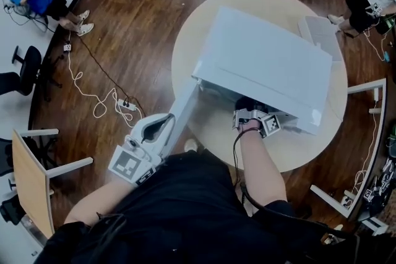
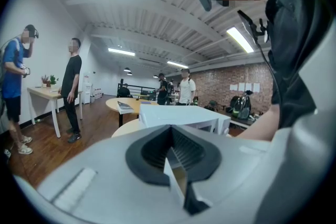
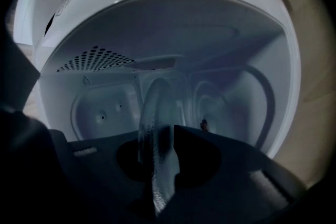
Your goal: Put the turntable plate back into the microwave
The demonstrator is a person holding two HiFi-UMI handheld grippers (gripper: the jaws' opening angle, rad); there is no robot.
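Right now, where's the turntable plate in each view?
Head view: not visible; only the microwave shows, on the round table.
Left gripper view: not in it; the microwave sits centre, beyond the jaws.
Right gripper view: turntable plate at centre, edge-on, clamped between the jaws, in front of the cavity.
Shared landmark: the white microwave.

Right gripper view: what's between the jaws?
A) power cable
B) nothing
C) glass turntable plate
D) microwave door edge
C: the right gripper is clamped on the clear glass turntable plate, which is seen edge-on, with the microwave cavity right behind it.
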